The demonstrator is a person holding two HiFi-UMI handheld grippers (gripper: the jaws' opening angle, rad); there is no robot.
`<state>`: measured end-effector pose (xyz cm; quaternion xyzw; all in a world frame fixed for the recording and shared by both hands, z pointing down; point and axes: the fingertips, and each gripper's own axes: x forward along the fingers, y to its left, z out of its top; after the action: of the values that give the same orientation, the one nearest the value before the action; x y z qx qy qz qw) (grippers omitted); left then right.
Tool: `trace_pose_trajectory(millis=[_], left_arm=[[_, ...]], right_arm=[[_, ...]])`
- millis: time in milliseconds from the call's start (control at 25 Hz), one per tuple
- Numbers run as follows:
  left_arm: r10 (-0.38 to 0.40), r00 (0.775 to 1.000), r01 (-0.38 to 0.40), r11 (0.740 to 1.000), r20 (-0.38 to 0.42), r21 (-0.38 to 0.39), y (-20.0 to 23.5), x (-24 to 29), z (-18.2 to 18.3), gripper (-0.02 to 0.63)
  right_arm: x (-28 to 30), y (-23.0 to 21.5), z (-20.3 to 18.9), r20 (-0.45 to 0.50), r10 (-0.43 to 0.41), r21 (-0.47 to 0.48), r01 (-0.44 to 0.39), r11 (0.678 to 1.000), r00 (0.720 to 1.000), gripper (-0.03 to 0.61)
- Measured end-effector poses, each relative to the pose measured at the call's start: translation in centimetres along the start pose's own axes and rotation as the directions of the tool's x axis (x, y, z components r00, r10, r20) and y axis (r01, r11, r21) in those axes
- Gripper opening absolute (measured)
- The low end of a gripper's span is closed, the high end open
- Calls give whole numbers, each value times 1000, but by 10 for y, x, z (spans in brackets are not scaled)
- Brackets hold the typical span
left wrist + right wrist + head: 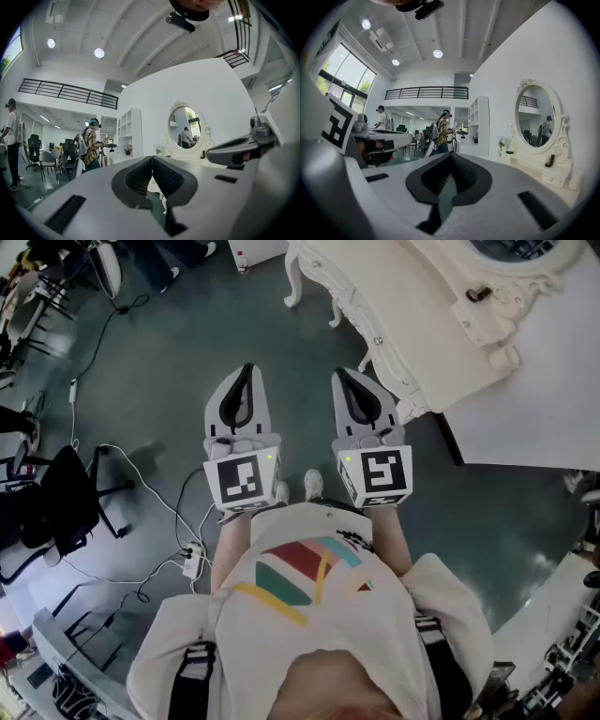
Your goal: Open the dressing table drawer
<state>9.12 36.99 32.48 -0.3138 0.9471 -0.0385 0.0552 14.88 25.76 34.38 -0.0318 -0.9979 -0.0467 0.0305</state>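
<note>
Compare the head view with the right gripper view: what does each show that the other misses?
Head view only: the person's shoes, floor cables, a black chair. Right gripper view only: ceiling lights, a window, a balcony railing. Both: the dressing table, the left gripper, and the right gripper, jaws shut, empty.

Left claw (247,368), right claw (340,376), apparently shut, near dressing table (412,338).

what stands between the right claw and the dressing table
Nothing visible does. The right claw, shut and empty, hangs close beside the dressing table, with only floor showing in the gap.
</note>
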Motion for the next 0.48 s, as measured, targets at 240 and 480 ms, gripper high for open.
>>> trace_pose_trajectory(millis=[240, 480], left_arm=[[-2, 1000, 1, 1000, -12, -11, -9, 2, 3, 6], [2, 1000, -2, 1000, 0, -19, -23, 8, 6, 7]], right_arm=[[-3, -9, 2, 11, -1, -5, 1, 1000, 1000, 0], [-6, -20, -1, 15, 19, -12, -19, 1000, 1000, -2]])
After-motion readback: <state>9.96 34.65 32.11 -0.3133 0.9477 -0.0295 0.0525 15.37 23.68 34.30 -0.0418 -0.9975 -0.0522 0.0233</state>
